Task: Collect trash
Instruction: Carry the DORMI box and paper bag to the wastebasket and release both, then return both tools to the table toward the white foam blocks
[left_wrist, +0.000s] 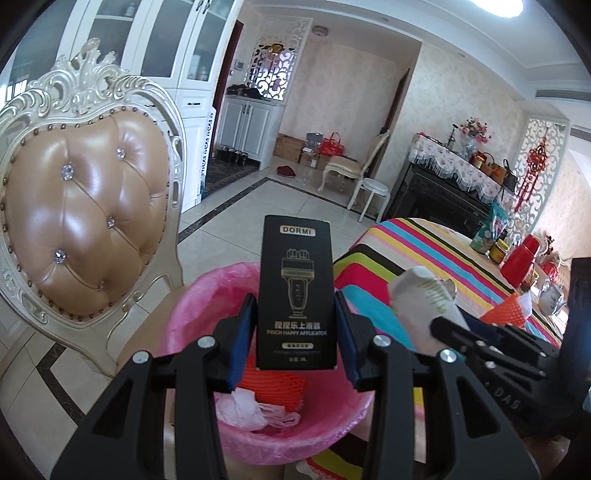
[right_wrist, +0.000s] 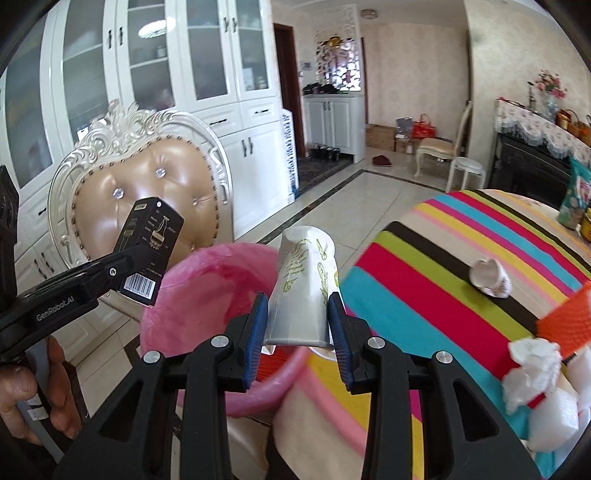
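Both hands are loaded and over the target. The left gripper (left_wrist: 295, 332) has its jaws clamped on the long sides of a black box (left_wrist: 297, 291), held upright above the pink-lined bin (left_wrist: 207, 295), which sits just beside the striped table (left_wrist: 424, 251) and in front of a padded chair (left_wrist: 81, 221). Inside the bin there is already an orange mesh sleeve (left_wrist: 275, 384) and some crumpled white plastic (left_wrist: 247, 406).

The right gripper (right_wrist: 297, 325) has its jaws pressed onto a crushed paper cup (right_wrist: 303, 288), mouth end toward the camera, poised at the bin's near rim (right_wrist: 192, 280), close to the table edge. A person's hand (right_wrist: 40, 391) shows at the lower left of the right view, holding the left tool.

The step in hand looks like the drop. To do it well, each piece should sit squarely over the opening before the jaws part: the box seems well centred, but the cup hangs nearer the rim and would do better brought further over the liner. Releasing one at a time keeps the two tools from bumping. The box is tall, so tipping it downward first would help it fall flat, not catch on the rim.

More trash waits on the table: a crumpled white scrap (right_wrist: 489, 278), wadded tissue (right_wrist: 532, 373) and another orange mesh piece (right_wrist: 569, 321).
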